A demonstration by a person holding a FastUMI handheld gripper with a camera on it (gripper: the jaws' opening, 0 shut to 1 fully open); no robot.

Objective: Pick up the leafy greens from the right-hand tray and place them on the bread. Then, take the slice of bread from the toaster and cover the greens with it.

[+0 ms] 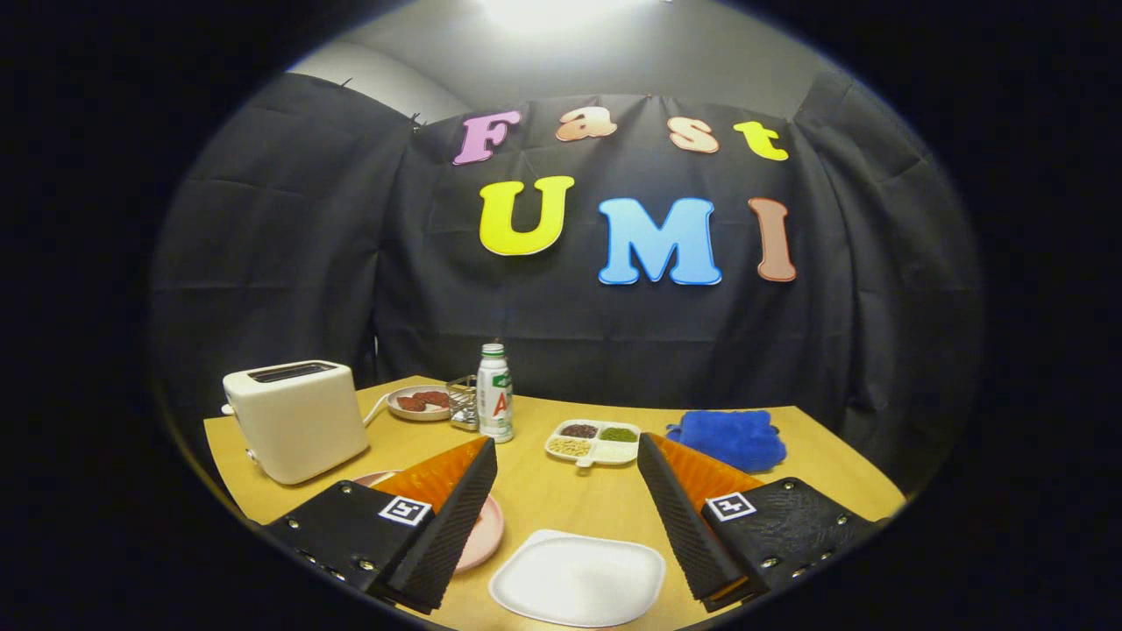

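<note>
- Your gripper (565, 464) hangs above the wooden table (841, 478) with its two fingers spread wide apart and nothing between them.
- Take the toaster (296, 419) as your landmark: it stands at the table's left end, well left of your left finger, with its slot on top. You cannot tell from here whether a slice sits inside.
- Right of the toaster, just beneath and partly hidden by your left finger, lies a pink plate (485, 533); what is on it you cannot make out.
- Further right of the toaster, in the gap between your fingers and nearest to you, rests a white tray (578, 580) that looks bare.
- Behind the toaster and to its right sits a small plate (419, 403) with reddish pieces, then a wire rack (463, 401) and a white bottle (495, 393) standing upright.
- Well right of the toaster, beyond your fingers, lies a divided dish (592, 442) holding dark, green and pale fillings in separate compartments.
- Farthest right of the toaster, past your right finger, a blue cloth (732, 436) lies bunched on the table.
- The leafy greens cannot be made out for certain; the green filling in the divided dish is too small to identify.
</note>
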